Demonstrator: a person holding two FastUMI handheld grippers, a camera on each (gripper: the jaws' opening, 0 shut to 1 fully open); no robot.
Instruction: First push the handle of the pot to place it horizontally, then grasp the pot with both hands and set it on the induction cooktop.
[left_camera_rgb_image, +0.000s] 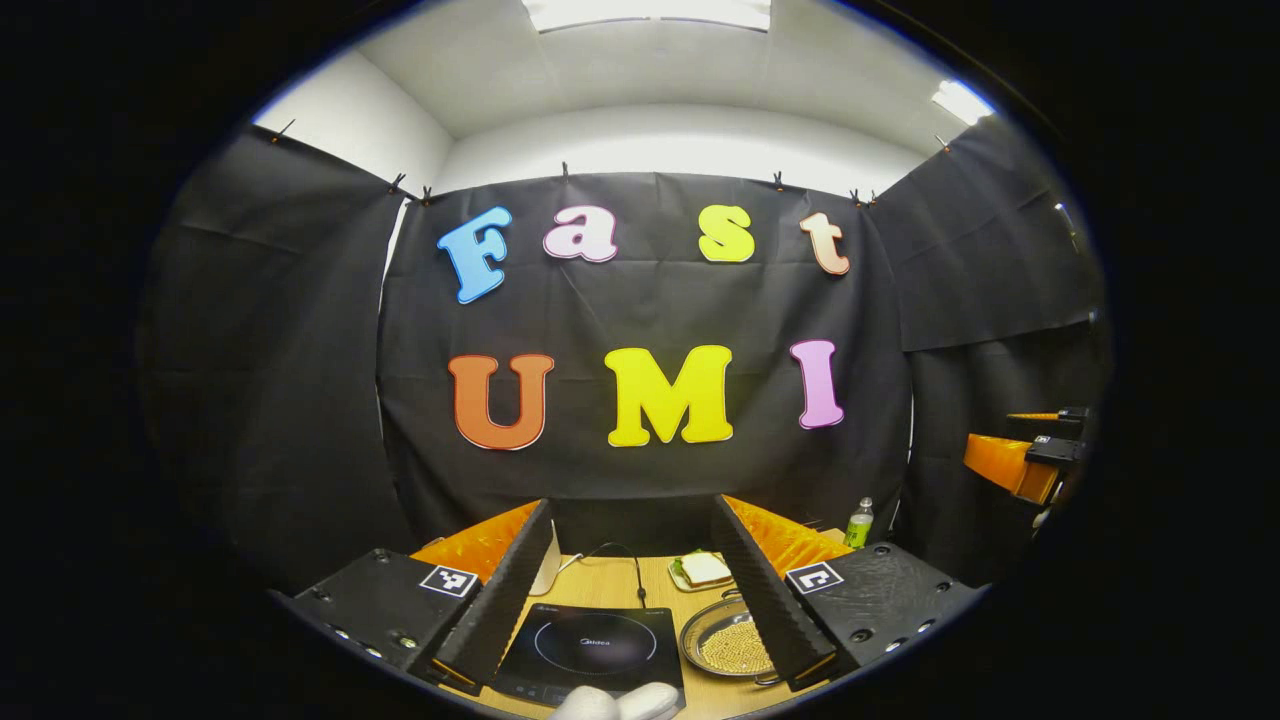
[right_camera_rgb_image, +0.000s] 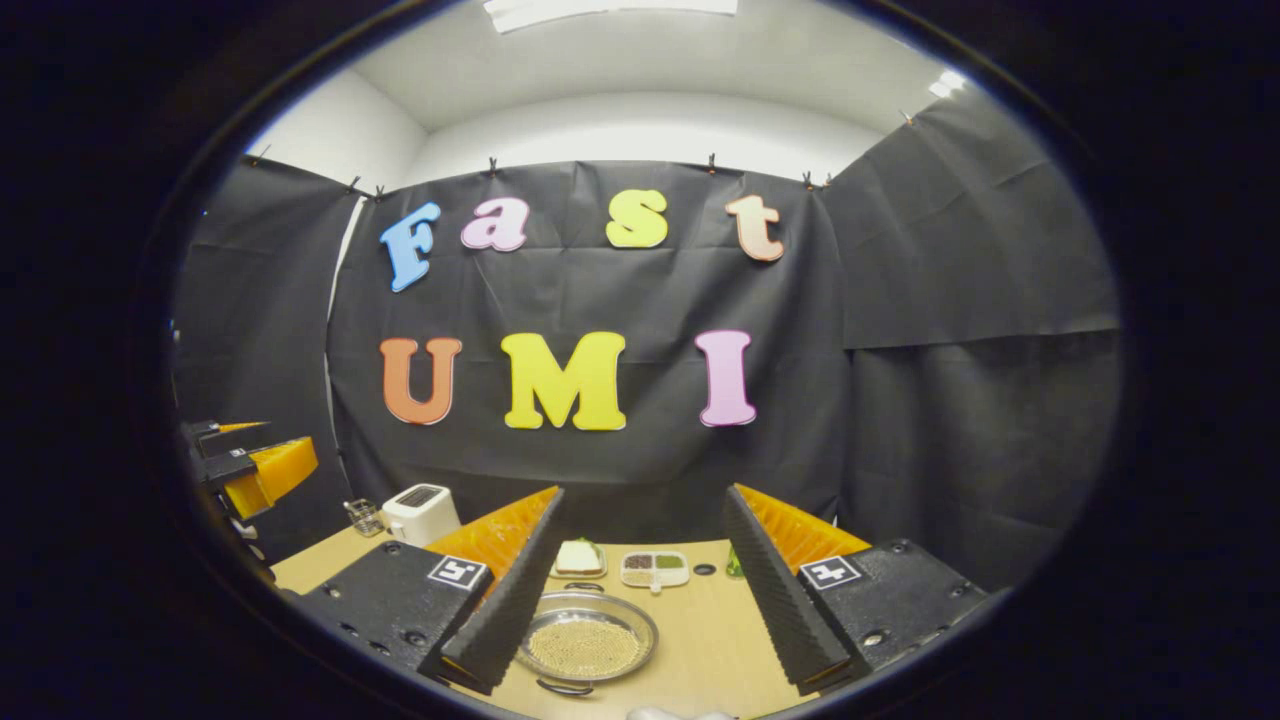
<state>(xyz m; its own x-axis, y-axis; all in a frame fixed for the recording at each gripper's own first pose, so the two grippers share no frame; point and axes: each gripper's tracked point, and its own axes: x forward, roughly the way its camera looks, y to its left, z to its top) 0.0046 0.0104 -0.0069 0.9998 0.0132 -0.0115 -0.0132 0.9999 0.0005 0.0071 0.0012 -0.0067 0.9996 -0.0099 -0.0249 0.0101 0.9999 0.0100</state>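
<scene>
The pot (left_camera_rgb_image: 728, 645) is a shallow steel pan holding pale yellow grains, standing on the wooden table just right of the black induction cooktop (left_camera_rgb_image: 600, 645). My left gripper (left_camera_rgb_image: 633, 505) hangs open above the table, with the cooktop between its fingers and the pot partly behind its right finger (left_camera_rgb_image: 770, 600). In the right gripper view the pot (right_camera_rgb_image: 588, 640) lies low between the fingers of my open right gripper (right_camera_rgb_image: 643, 492). One loop handle (right_camera_rgb_image: 565, 688) points toward me and the other points away. Neither gripper touches the pot.
Behind the pot are a sandwich on a plate (right_camera_rgb_image: 578, 558), a small compartment tray (right_camera_rgb_image: 655, 568) and a green bottle (left_camera_rgb_image: 859, 522). A white toaster (right_camera_rgb_image: 420, 512) and a glass holder (right_camera_rgb_image: 365, 515) stand at the back left. White rounded things (left_camera_rgb_image: 615, 703) lie at the near edge.
</scene>
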